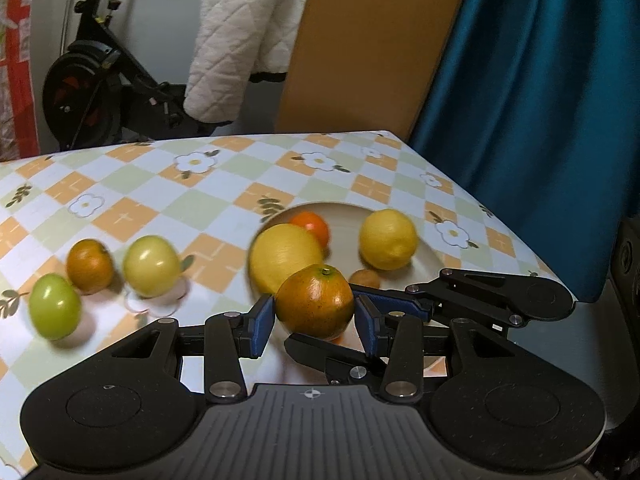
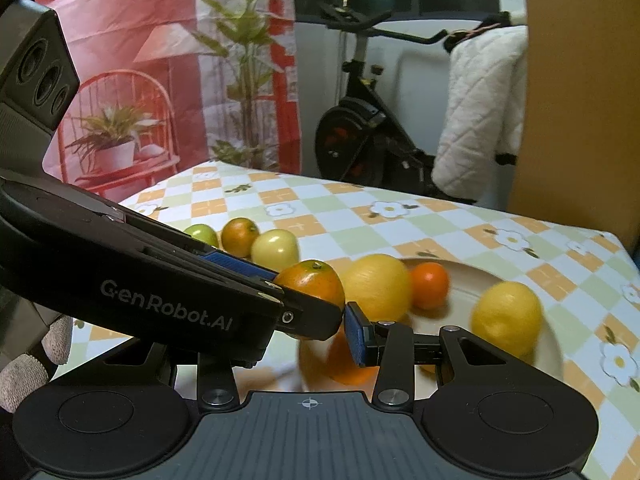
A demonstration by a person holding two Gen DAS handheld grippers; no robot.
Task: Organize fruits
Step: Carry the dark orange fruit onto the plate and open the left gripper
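— How many round green apples?
— Two: a darker green apple and a pale yellow-green apple.

— Brownish-orange mandarins with green stems?
— Two, one beside the apples, another nearer.

— Yellow lemons?
— Two, a big one and a smaller one.

— Bright orange fruit?
— One small one.

— Plates?
— One round beige plate.

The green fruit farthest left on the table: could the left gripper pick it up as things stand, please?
Probably not yet: the left gripper is shut on an orange, so its jaws are full, though the table toward the green fruit looks unobstructed.
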